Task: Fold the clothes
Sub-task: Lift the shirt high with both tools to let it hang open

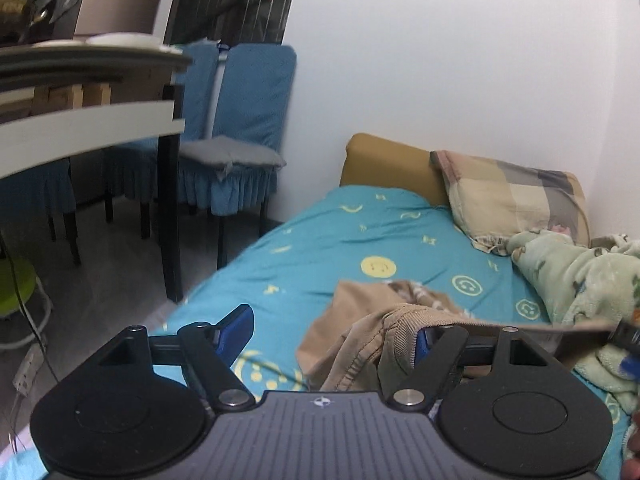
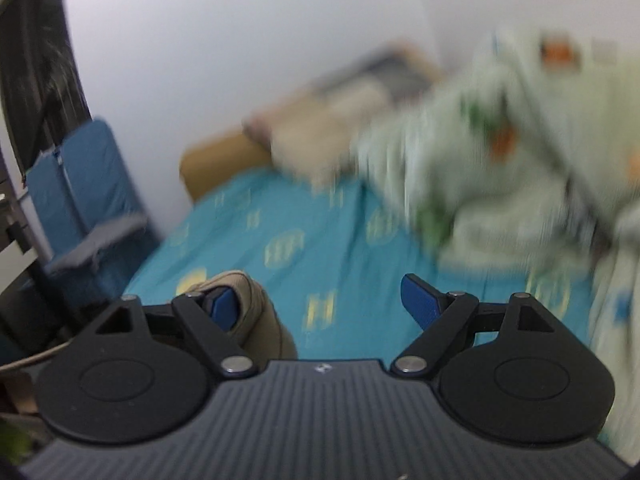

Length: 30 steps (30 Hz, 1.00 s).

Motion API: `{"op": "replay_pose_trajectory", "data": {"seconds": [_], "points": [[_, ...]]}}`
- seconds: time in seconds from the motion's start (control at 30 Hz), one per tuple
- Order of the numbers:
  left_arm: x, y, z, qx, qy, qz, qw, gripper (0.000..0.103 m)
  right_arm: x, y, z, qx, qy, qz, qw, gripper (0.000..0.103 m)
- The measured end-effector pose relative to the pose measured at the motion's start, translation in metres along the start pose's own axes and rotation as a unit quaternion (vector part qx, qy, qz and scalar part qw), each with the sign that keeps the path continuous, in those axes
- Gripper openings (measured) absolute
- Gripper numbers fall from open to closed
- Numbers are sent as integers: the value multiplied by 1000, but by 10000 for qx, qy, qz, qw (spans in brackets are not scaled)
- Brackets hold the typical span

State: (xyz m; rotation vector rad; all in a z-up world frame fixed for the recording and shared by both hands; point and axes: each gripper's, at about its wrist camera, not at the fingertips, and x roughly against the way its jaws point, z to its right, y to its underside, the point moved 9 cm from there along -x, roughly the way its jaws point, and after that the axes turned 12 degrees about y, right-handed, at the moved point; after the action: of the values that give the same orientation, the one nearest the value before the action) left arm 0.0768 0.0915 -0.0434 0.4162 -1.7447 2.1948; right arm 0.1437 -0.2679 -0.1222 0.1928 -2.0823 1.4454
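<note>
A tan corduroy garment (image 1: 352,344) lies bunched on the turquoise smiley-print bed sheet (image 1: 320,248). My left gripper (image 1: 330,336) is open wide. The garment's ribbed edge is draped over its right finger (image 1: 424,344), and its left finger (image 1: 236,332) is bare. From there a taut strip of the cloth runs to the right, toward a dark object at the frame edge. In the blurred right wrist view my right gripper (image 2: 320,306) is also open wide. A fold of the tan garment (image 2: 256,304) hangs over its left finger (image 2: 222,308), above the sheet (image 2: 320,240).
A plaid pillow (image 1: 512,196) and a pale green fleece blanket (image 1: 580,272) lie along the wall side of the bed. Left of the bed are blue-covered chairs (image 1: 248,120), a table (image 1: 80,128), a green stool (image 1: 16,288) and a power strip (image 1: 28,364) on the floor.
</note>
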Motion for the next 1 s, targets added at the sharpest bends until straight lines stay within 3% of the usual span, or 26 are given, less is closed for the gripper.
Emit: {"op": "replay_pose_trajectory", "data": {"seconds": [0.17,0.27,0.37,0.47,0.57,0.77,1.0], "points": [[1,3,6,-153,-75,-13,9999,75,-20,36,-11,479,-113,-955,9942,85],[1,4,5,-138,-100,-20,9999,75,-23,59,-36,1366,-302,-1177,9832,85],[2,6,2,-135,-164,-62,9998,75,-24,59,-44,1908,97,-627,9796,85],[1,10,-1,-157,-266,-162,9994,76,-15,32,-26,1472,532,56,9877,85],[9,8,-3,-62,-228,-103,9997,77,-2,16,-7,781,488,350,9951,85],[43,-9,-13,289,-86,297,9991,81,22,13,-3,970,523,907,9898,85],[87,-34,-23,676,100,795,9945,83,128,-26,-16,1068,147,2088,9720,85]]}}
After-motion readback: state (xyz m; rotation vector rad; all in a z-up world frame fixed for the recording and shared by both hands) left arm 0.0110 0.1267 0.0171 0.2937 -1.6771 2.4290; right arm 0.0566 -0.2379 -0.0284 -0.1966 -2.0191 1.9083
